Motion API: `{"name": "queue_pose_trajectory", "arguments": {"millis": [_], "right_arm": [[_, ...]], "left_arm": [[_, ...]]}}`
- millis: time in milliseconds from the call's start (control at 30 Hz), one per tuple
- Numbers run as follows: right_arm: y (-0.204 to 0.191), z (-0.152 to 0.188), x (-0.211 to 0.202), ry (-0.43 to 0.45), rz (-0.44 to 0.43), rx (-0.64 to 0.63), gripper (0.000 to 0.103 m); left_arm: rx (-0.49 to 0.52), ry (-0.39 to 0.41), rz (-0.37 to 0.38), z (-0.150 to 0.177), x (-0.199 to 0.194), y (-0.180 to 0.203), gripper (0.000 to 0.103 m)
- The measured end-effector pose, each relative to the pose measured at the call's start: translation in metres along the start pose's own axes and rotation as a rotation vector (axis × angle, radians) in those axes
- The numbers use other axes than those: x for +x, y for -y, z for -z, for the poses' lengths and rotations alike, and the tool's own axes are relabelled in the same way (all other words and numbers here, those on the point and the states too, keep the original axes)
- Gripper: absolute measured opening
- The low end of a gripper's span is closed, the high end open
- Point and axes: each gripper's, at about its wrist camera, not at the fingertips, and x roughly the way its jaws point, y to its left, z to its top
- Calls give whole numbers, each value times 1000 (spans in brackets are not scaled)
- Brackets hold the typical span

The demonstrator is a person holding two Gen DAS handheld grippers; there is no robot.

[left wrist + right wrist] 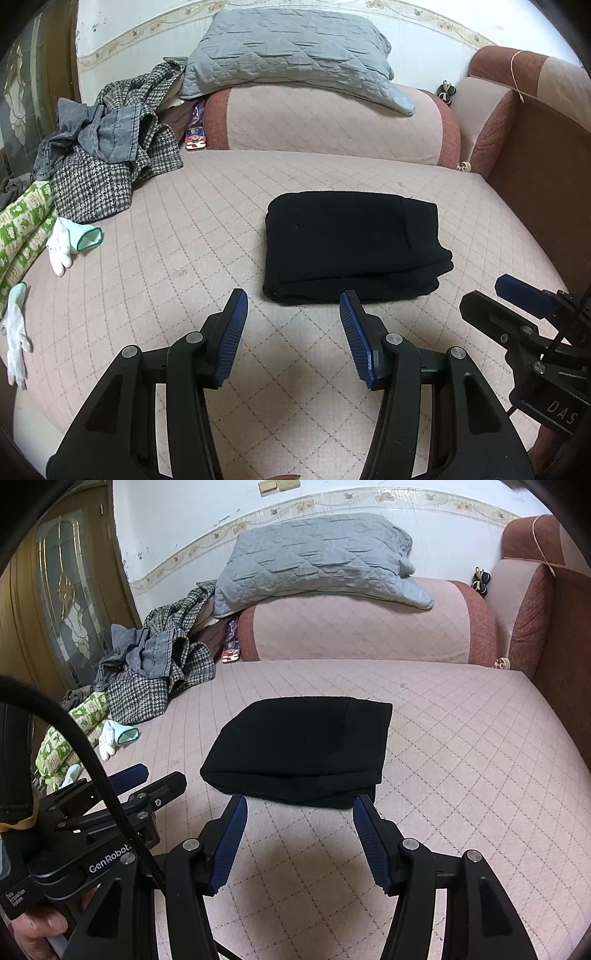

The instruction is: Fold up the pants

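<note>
The black pants (351,243) lie folded into a compact rectangle on the pink quilted sofa seat (184,258). They also show in the right wrist view (303,749). My left gripper (293,301) is open and empty, hovering just short of the pants' near edge. My right gripper (300,806) is open and empty, its tips close to the pants' near edge. The right gripper shows at the right edge of the left wrist view (517,295), and the left gripper shows at the left of the right wrist view (147,779).
A pile of clothes (107,147) with a houndstooth coat lies at the back left. A grey quilted pillow (295,51) rests on the sofa back. White gloves (70,240) and a green patterned cloth (22,229) lie at the left. The sofa arm (546,166) rises at the right.
</note>
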Motion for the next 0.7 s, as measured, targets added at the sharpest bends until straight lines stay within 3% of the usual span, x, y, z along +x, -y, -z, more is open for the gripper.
{"name": "queue_pose_trajectory", "arguments": {"millis": [700], "right_arm": [[0,1,-3,3,13,4,58]], "left_arm": [[17,21,22,2,-7,5,52]]}}
